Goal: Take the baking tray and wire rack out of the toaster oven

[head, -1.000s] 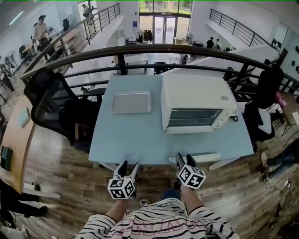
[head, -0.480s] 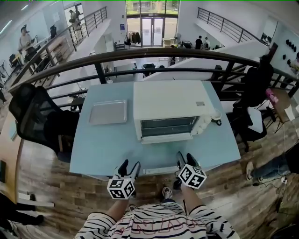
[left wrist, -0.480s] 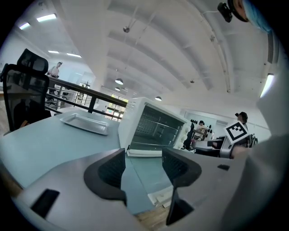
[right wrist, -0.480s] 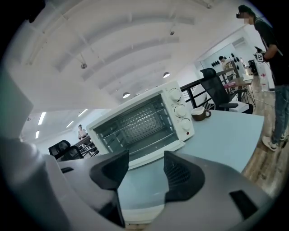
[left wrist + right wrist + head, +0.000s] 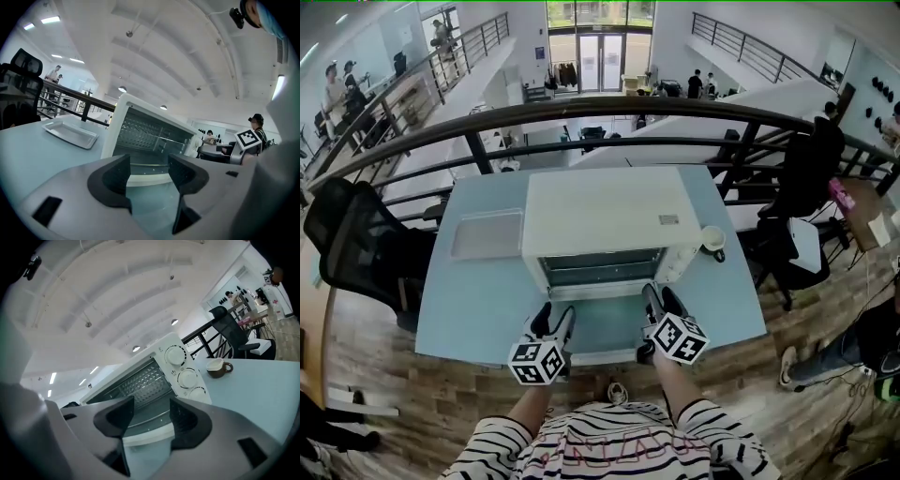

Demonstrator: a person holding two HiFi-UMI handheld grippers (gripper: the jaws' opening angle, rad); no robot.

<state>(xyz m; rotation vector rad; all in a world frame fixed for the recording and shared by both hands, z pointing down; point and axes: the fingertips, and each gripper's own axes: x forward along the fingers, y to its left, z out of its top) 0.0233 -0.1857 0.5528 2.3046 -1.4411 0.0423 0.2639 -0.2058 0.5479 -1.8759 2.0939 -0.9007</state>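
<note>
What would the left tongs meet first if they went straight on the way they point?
Probably the lower glass door of the white toaster oven; the open left tongs are empty, with only bare pale-blue tabletop before it.

Pale blue table (image 5: pixel 478 309) on a wooden floor (image 5: pixel 422 394), against a curved black railing (image 5: pixel 609 105). Black office chair (image 5: pixel 352 248) at left. Far beyond, glass doors (image 5: pixel 600 61) let in daylight.
</note>
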